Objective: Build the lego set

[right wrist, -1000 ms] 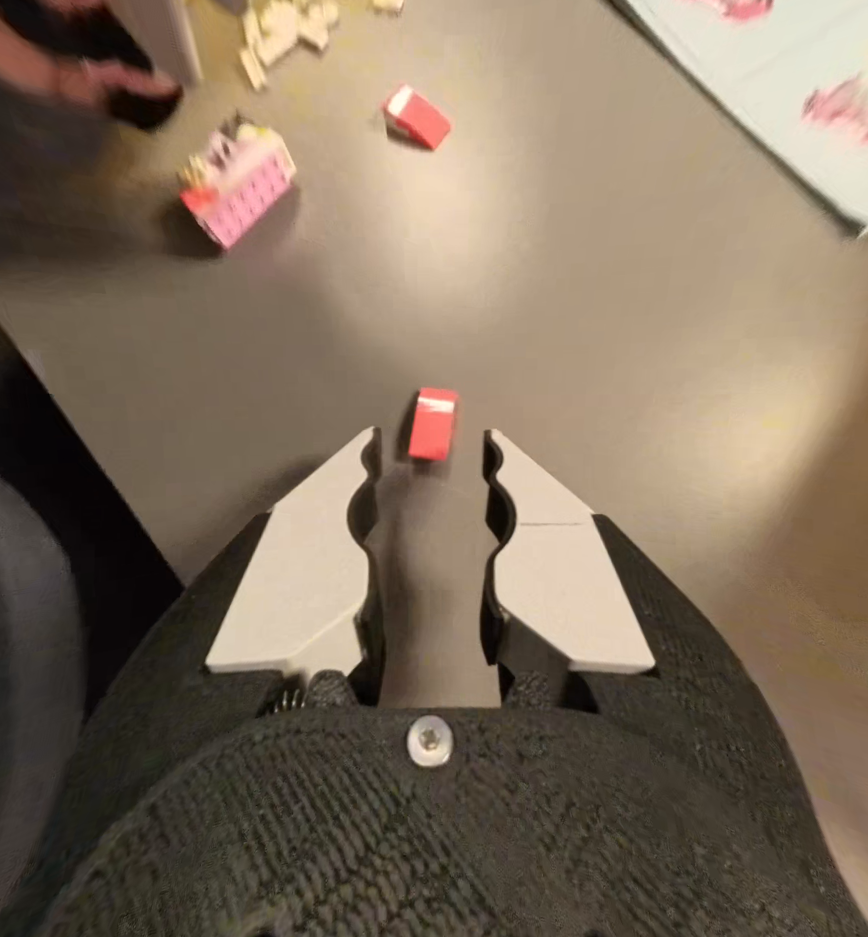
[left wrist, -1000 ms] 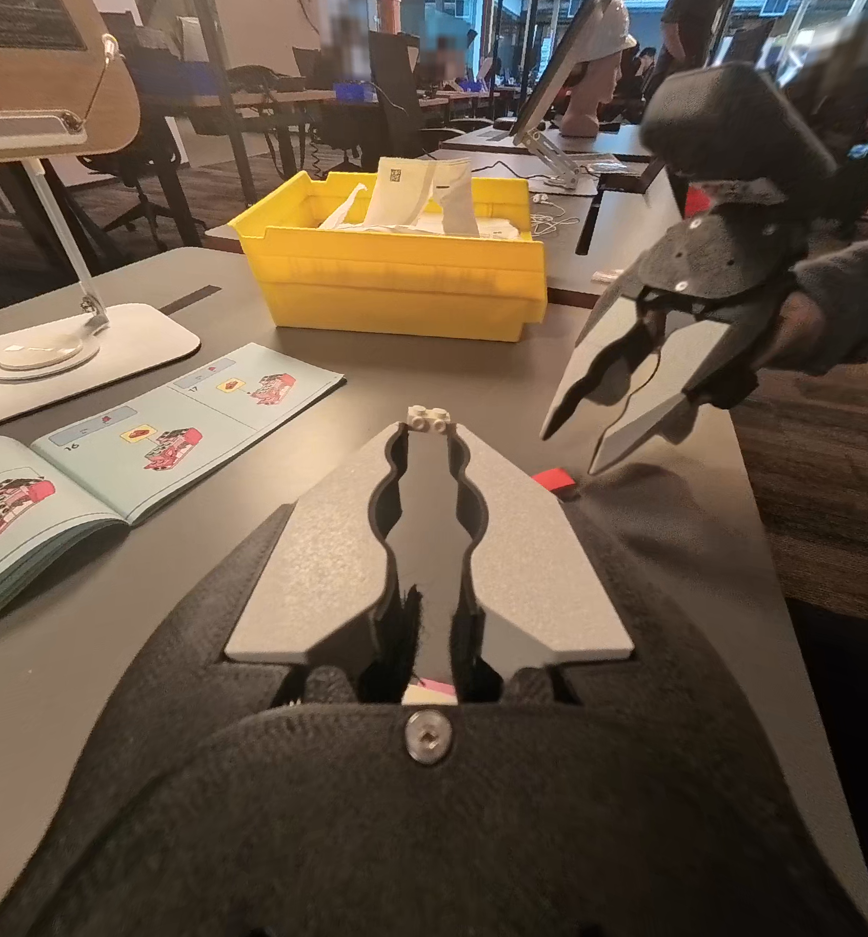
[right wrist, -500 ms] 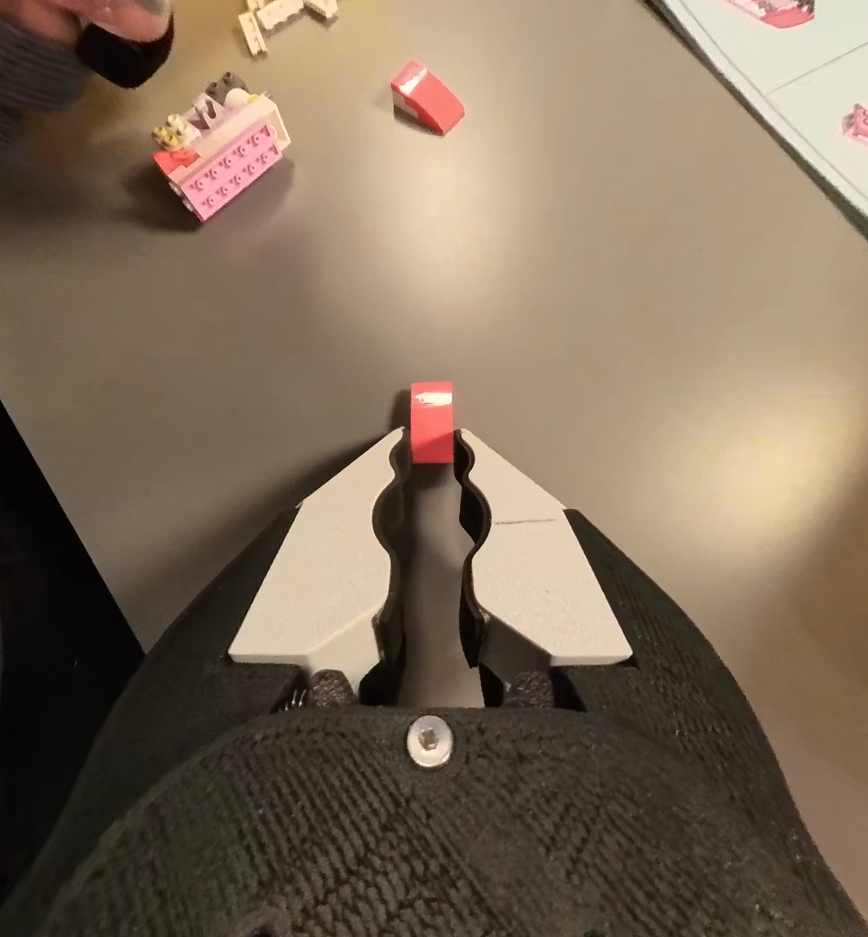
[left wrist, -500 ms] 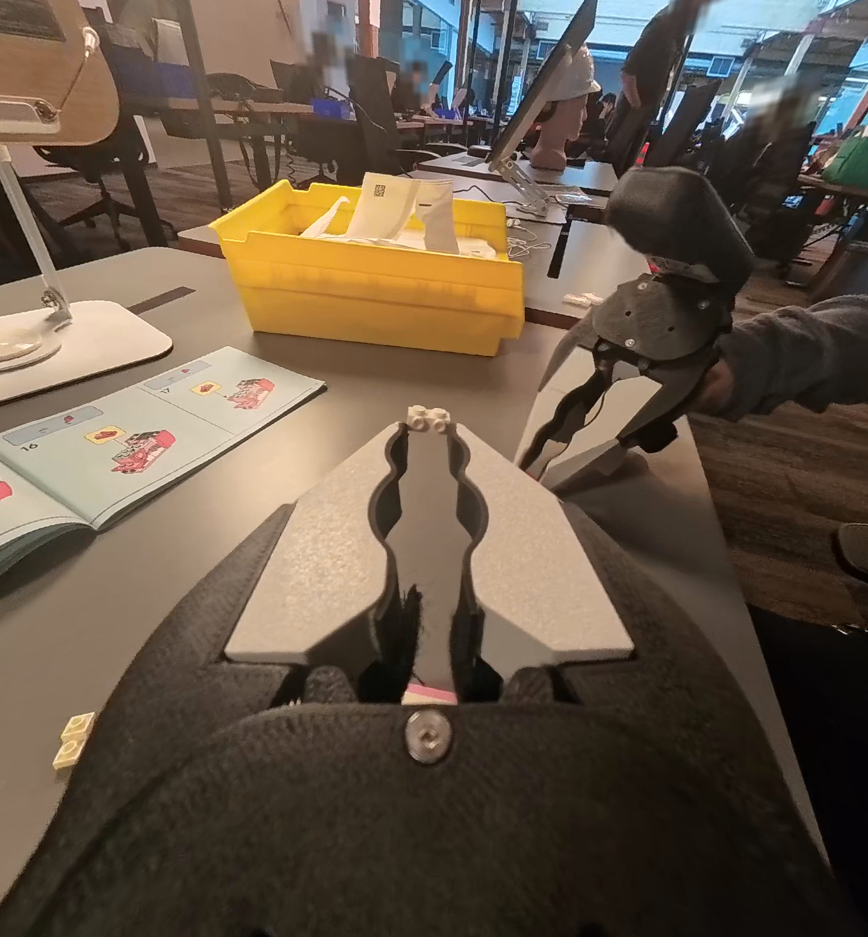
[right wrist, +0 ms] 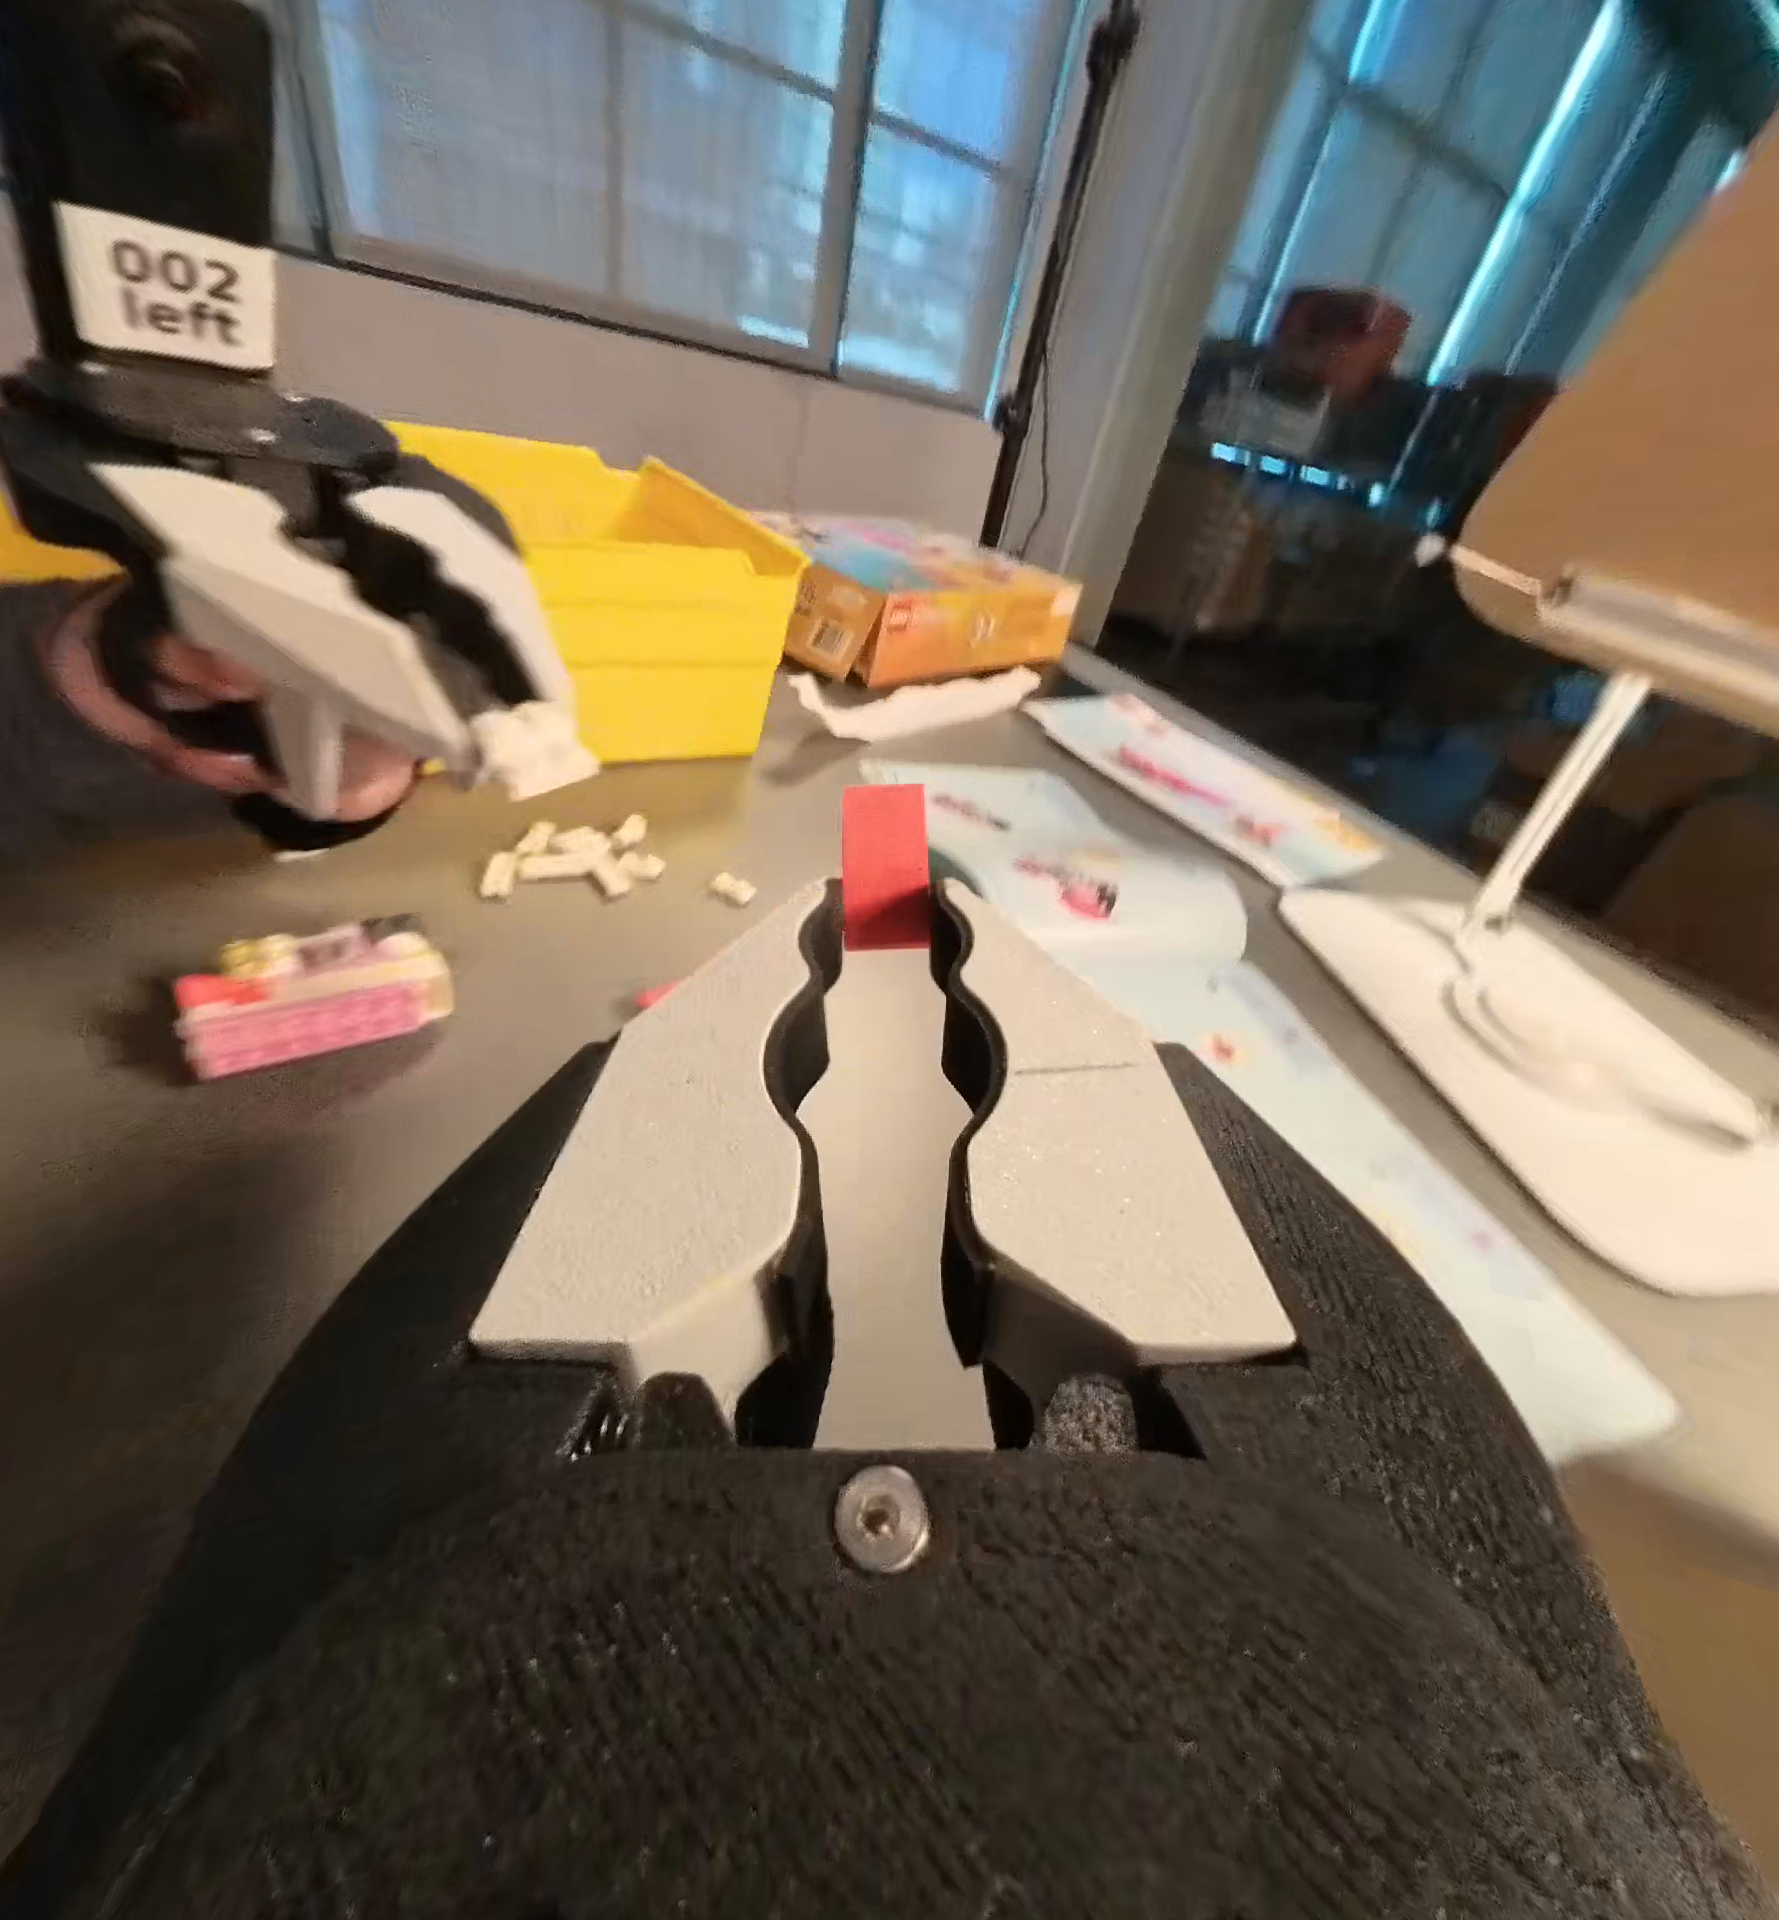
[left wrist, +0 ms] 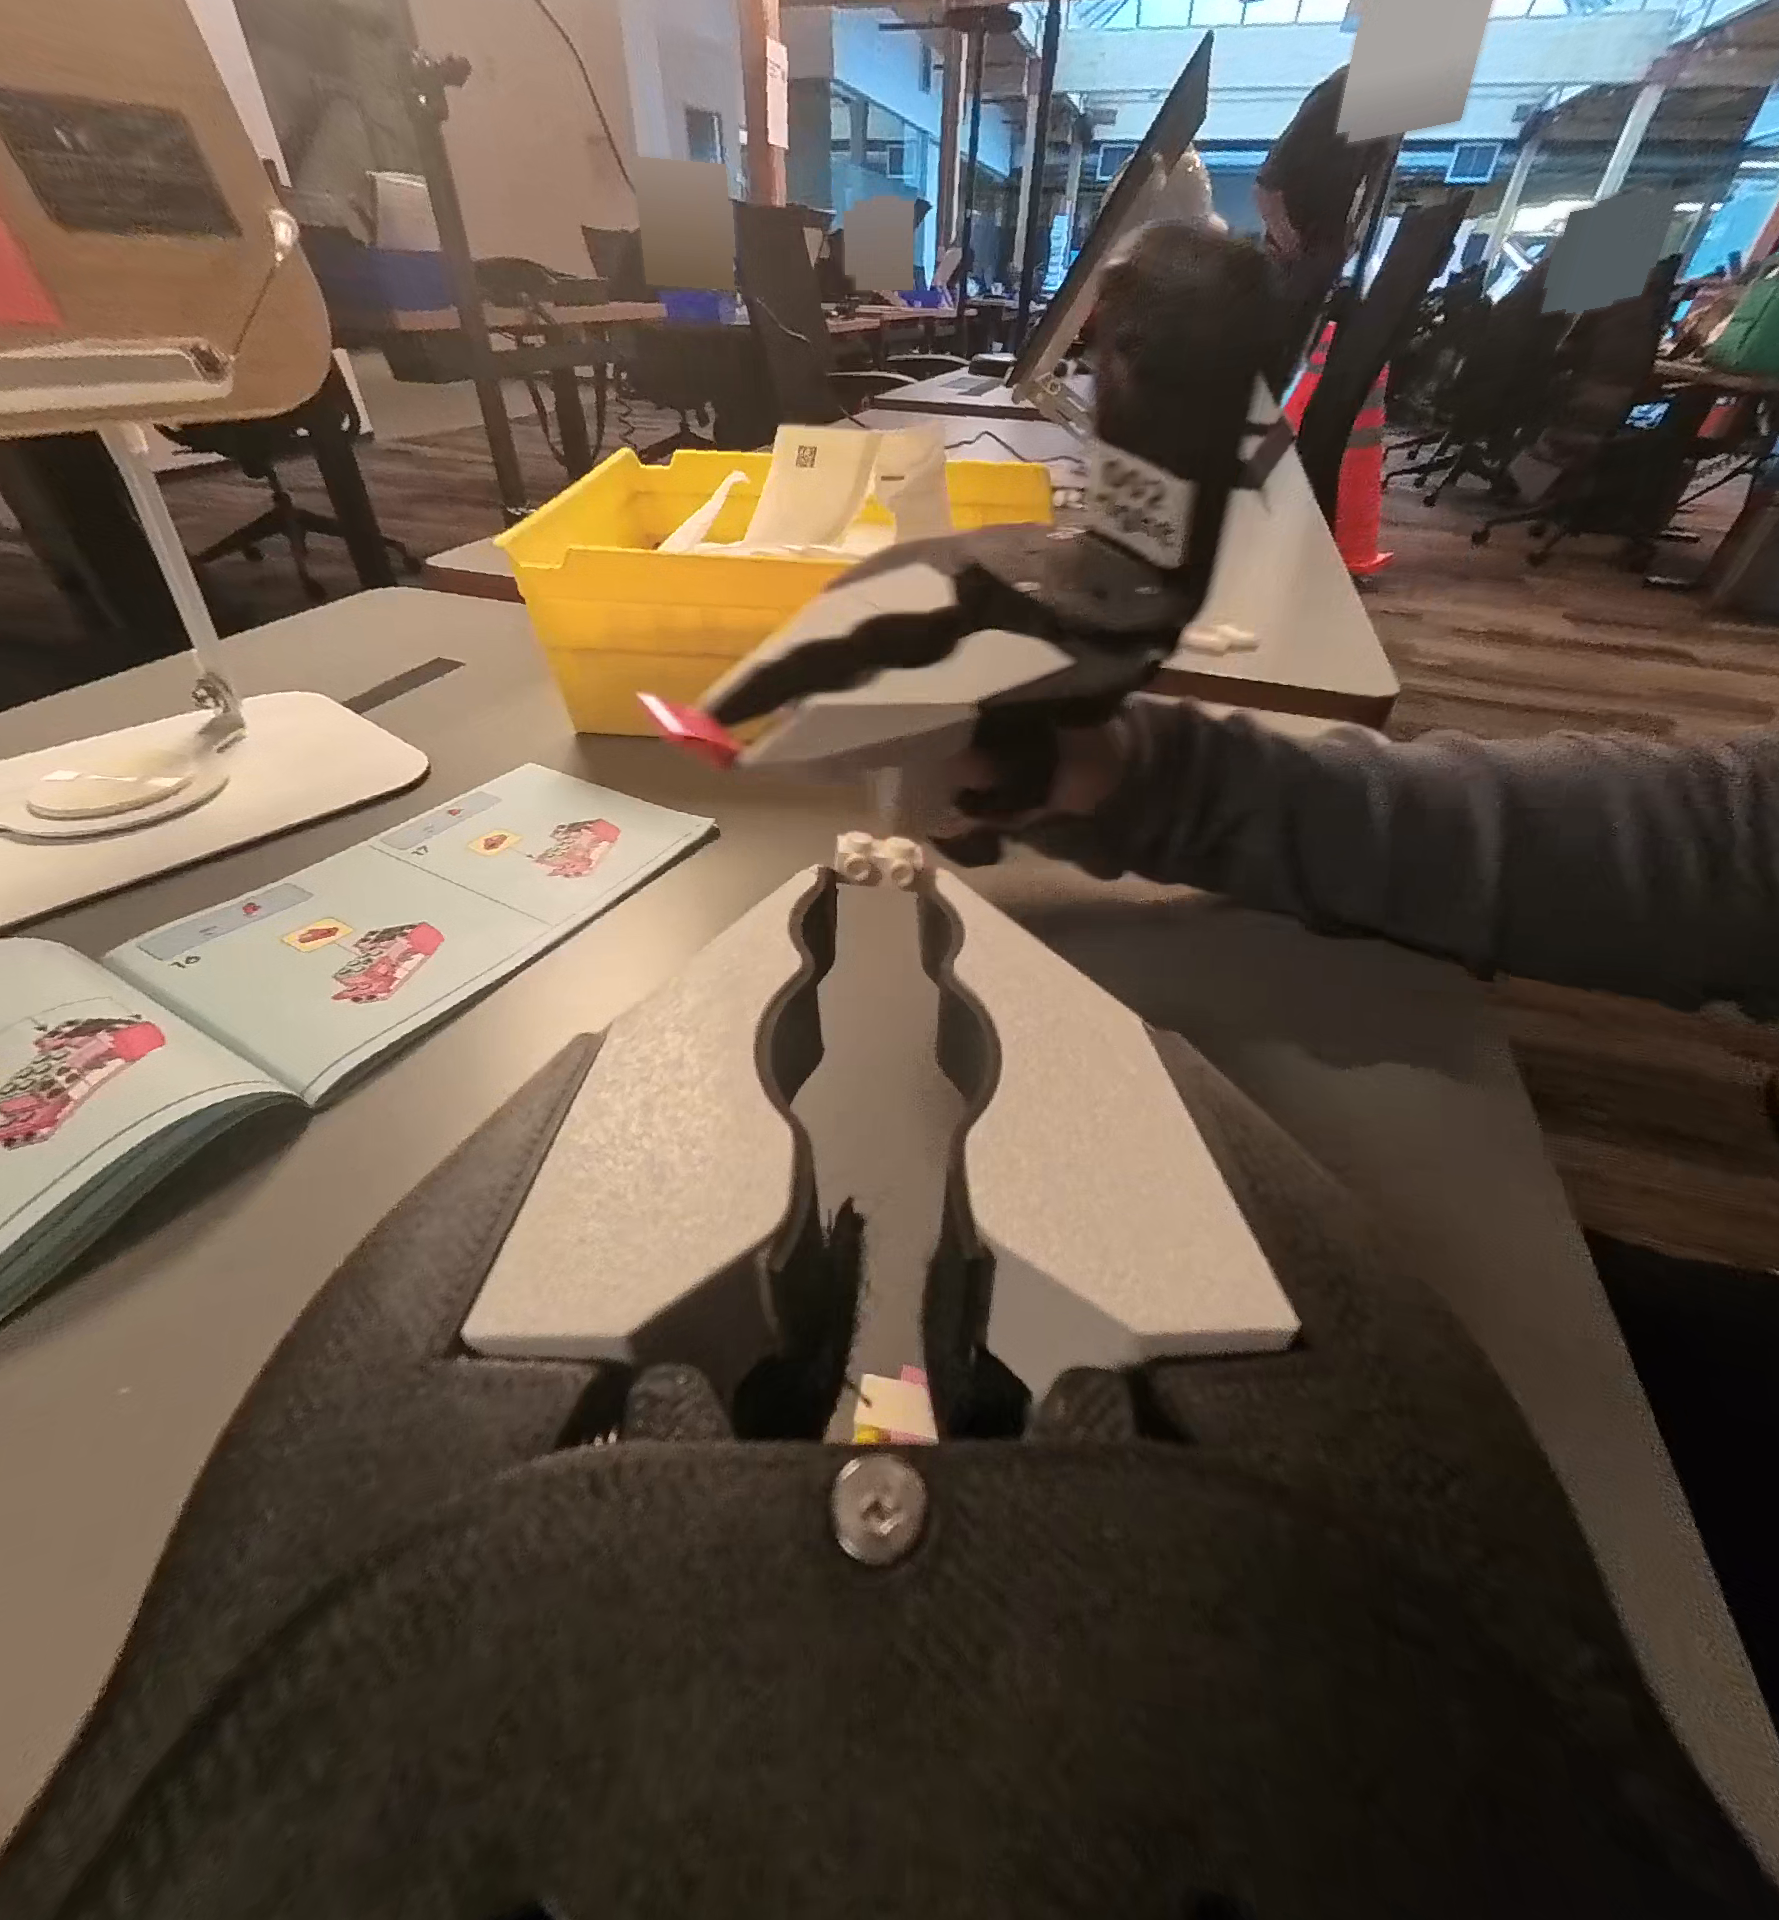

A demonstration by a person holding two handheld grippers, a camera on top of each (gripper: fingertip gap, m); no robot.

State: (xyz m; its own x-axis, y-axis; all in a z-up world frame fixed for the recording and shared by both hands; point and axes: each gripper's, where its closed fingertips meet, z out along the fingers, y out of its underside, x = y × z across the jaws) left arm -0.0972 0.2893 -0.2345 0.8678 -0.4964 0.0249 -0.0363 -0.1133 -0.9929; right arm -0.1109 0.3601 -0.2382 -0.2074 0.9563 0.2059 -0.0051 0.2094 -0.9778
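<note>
In the left wrist view, a white lamp base sits at the far left of the grey tabletop, and an open instruction booklet lies beside it. Behind the booklet stands a yellow bin with white paper in it. At the centre, the left tool is clenched on a small white studded brick, which is pinched at the very tips of its grey fingers. Above and just beyond it, the right tool is raised off the tabletop and pointing left, with a red brick gripped at its tips; a grey sleeve extends to the right edge.

In the right wrist view, the left tool appears at upper left with a white piece at its tips, in front of the yellow bin. Below it lies a pink and white brick assembly, with a scatter of small white bricks near it on the tabletop. At the centre, the right tool holds the red brick upright, both fingertips pressed against its sides. An orange box rests behind, and the booklet and lamp base lie to the right.
</note>
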